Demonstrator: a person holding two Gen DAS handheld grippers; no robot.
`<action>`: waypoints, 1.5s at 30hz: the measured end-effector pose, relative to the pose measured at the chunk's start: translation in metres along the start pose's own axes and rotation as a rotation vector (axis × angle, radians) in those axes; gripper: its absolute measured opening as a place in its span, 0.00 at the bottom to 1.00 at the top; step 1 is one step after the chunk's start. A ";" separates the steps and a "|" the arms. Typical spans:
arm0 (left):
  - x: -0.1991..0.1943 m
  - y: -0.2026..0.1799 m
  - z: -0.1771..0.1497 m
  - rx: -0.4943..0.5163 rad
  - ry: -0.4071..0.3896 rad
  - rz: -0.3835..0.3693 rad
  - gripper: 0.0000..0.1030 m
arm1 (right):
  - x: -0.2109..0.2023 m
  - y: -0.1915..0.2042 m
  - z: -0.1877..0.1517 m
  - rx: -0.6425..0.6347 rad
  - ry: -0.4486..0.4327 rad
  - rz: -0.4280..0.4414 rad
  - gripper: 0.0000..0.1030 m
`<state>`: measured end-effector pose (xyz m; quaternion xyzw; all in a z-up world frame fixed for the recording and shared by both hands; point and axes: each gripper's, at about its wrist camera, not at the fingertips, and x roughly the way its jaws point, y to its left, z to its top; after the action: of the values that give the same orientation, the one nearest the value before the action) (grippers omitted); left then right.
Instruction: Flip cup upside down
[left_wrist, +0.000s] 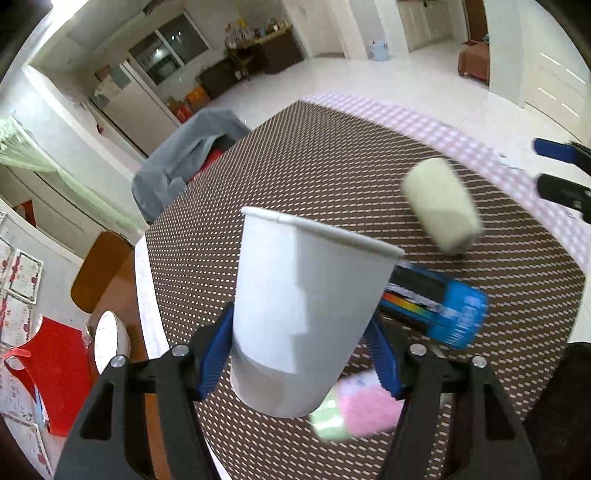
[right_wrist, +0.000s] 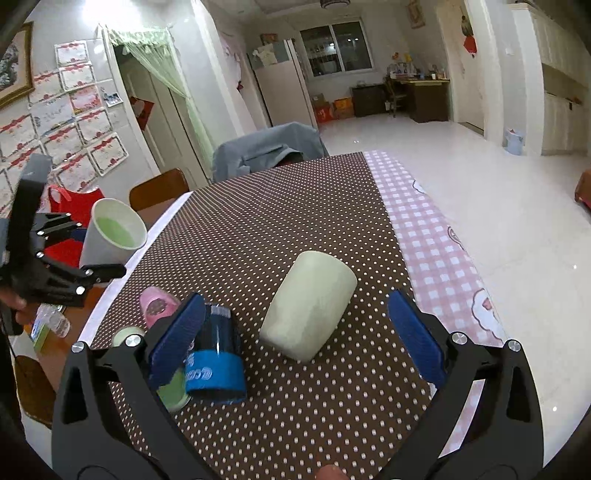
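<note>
We see the worktop (right_wrist: 295, 229) as the largest item, covered by a brown white-dotted mat with a pink checked cloth (right_wrist: 432, 236) along its right edge. At the far end stands a chair draped with a grey garment (right_wrist: 266, 147).

We note the left gripper (left_wrist: 301, 352) next: its blue fingers (left_wrist: 214, 354) press against both sides of the white paper cup (left_wrist: 303, 314), gripping the lower half of its wall. The cup is raised clear of the mat, mouth up and tilted. In the right wrist view we see the same cup (right_wrist: 114, 232) at the left edge of the worktop, its inside tinted green, with the left gripper (right_wrist: 77, 251) around it.

We see the right gripper (right_wrist: 299, 336) with its fingers (right_wrist: 413, 336) spread wide and holding nothing. It sits low over the mat, and the pale green cup (right_wrist: 310, 306) lies between the two fingers, touching neither. This pale green cup (left_wrist: 439, 206) lies on its side on the mat.

Just left of it we see a blue and black cylindrical container (right_wrist: 218, 362), also on its side. Beside that lies a small pink object (right_wrist: 157, 304), partly hidden by the right gripper's left finger. A clear plastic bottle (right_wrist: 53, 325) lies off the mat at the left
</note>
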<state>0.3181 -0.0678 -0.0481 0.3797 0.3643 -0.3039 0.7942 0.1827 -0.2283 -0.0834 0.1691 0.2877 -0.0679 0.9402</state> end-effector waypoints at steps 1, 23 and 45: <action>-0.009 -0.010 -0.004 0.002 -0.012 0.004 0.64 | -0.006 -0.001 -0.003 -0.004 -0.005 0.007 0.94; -0.006 -0.185 -0.081 0.036 0.037 -0.087 0.64 | -0.081 -0.045 -0.060 0.033 -0.096 0.027 0.94; -0.016 -0.195 -0.084 0.009 -0.019 0.011 0.77 | -0.072 -0.046 -0.064 0.033 -0.060 0.034 0.94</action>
<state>0.1316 -0.0979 -0.1470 0.3825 0.3533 -0.3049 0.7974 0.0802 -0.2462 -0.1056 0.1875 0.2551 -0.0618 0.9465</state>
